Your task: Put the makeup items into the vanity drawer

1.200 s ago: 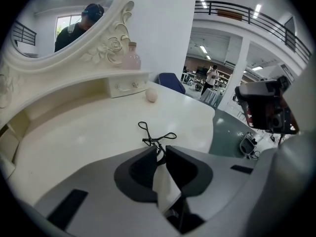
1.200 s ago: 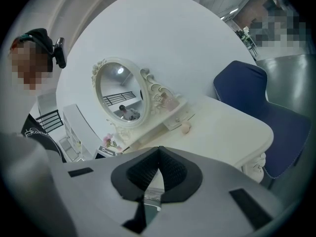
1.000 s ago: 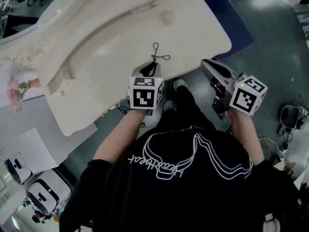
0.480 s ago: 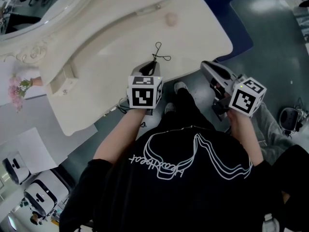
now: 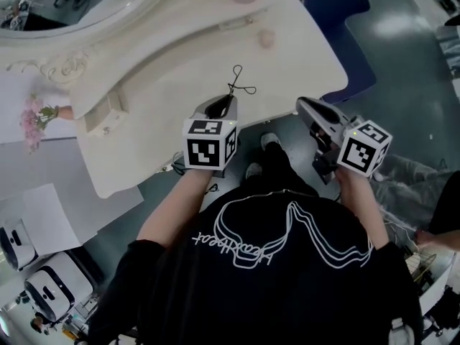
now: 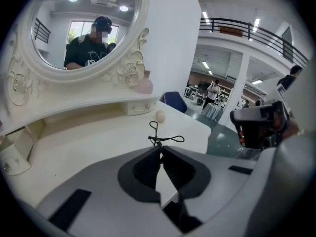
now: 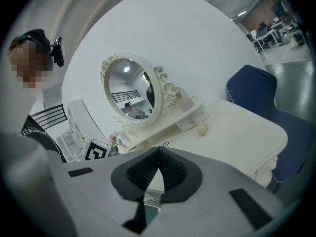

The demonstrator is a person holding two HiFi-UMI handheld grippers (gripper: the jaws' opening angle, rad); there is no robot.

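Small drawer (image 6: 140,106) shut. Your left gripper (image 6: 160,148) jaws just closed, grasping the eyelash curler (image 6: 156,140); right gripper (image 7: 158,150) jaws clenched, empty.

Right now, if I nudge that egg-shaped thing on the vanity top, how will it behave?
The egg-shaped thing looks rounded all over, so it would probably roll. Small, so likely light; a push might carry it far across the vanity top.

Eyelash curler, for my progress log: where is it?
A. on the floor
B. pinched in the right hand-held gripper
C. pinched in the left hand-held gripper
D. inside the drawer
C: the left hand-held gripper, whose jaws have just been closing, pinches the eyelash curler at its tips.
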